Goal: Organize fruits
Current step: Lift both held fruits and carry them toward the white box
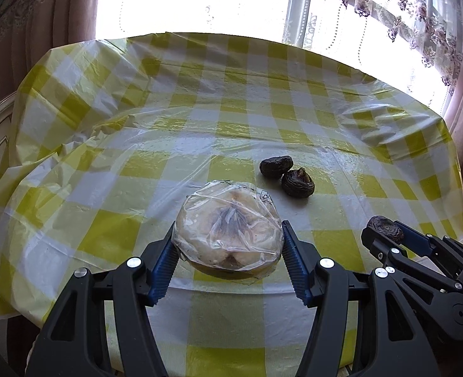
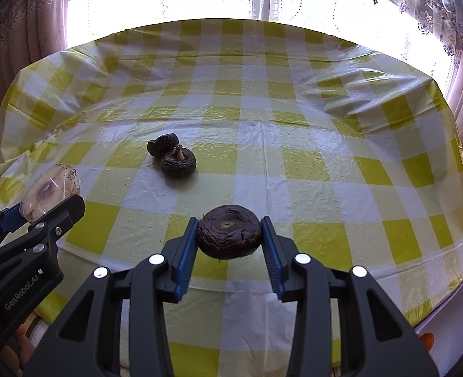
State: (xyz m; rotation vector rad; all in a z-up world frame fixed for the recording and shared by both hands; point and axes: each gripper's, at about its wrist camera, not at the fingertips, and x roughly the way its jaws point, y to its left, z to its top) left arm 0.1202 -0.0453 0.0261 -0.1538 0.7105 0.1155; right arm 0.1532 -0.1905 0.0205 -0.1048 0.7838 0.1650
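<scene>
Both jaws are clamped: the left gripper [image 1: 228, 245] squeezes a wrapped fruit [image 1: 228, 232], the right gripper [image 2: 230, 238] a dark fruit [image 2: 228, 231]. Further off sit two dark fruits [image 2: 171, 155]. Set it gently beside them.

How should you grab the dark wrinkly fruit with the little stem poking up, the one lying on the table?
Grip the stemmed fruit across its round sides, coming from above. It lies flat like a disc, and another dark fruit touches its far left side, so squeeze across the free sides.
</scene>
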